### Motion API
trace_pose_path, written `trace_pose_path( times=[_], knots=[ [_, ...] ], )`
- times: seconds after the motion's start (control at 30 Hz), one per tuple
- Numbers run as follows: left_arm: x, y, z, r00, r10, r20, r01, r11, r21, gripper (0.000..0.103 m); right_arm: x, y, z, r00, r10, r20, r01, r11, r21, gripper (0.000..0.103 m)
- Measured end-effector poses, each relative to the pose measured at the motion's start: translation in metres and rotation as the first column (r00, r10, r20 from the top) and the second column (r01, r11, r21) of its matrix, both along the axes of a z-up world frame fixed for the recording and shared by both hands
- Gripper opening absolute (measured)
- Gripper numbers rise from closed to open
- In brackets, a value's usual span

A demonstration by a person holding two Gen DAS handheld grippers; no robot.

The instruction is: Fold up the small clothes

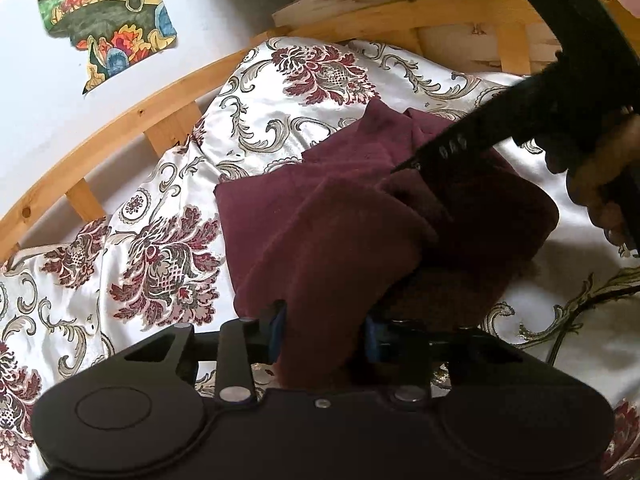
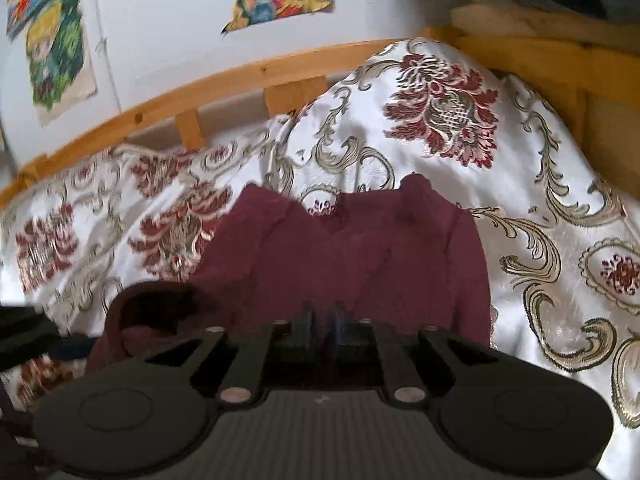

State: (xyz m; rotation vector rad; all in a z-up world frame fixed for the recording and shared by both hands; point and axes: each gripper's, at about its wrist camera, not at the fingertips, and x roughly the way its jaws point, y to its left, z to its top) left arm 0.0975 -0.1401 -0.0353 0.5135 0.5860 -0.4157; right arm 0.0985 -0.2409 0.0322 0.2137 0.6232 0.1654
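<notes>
The left gripper (image 1: 324, 330), a black two-finger tool with blue pads, has a thick bunch of the maroon knitted garment (image 1: 320, 216) filling the space between its jaws; the pads press on the cloth from both sides, so this is a grip. The right gripper (image 2: 322, 322) shows its blue pads standing close together with a narrow gap. Maroon cloth lies directly beneath and beyond them, but the blurred right wrist view does not show whether any fold is pinched.

The garment lies rumpled on the white satin bedspread with maroon and gold floral pattern (image 1: 160, 208), directly ahead of both grippers. Its long axis runs roughly away from the left gripper toward the pine bed rail (image 1: 120, 120). In the left wrist view the right gripper enters from the upper right, with its tip on the garment's far middle. The left gripper holds the near edge and is therefore the nearer tool for carrying that edge over.

A raised hump of bedspread stands just behind the garment and limits flat space there. Colourful paper pictures (image 1: 108, 20) hang on the white wall, well apart from the work.
</notes>
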Motion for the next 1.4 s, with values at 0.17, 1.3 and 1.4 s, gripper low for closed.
trace_pose_path(
  times=[0.17, 1.3, 1.4],
  knots=[
    [-0.001, 0.001, -0.001, 1.000, 0.001, 0.002, -0.001, 1.000, 0.004, 0.039, 0.013, -0.008, -0.004, 1.000, -0.026, 0.006, 0.026, 0.999, 0.046, 0.054],
    [-0.024, -0.050, -0.001, 0.975, -0.197, 0.103, 0.198, 0.980, -0.001, 0.023, 0.006, -0.040, 0.019, 0.976, -0.098, 0.194, 0.130, 0.979, -0.159, 0.010],
    [-0.028, -0.052, -0.005, 0.973, -0.207, 0.099, 0.207, 0.978, 0.008, 0.024, 0.004, -0.045, 0.011, 0.983, -0.114, 0.143, 0.137, 0.977, -0.163, 0.010]
  ],
)
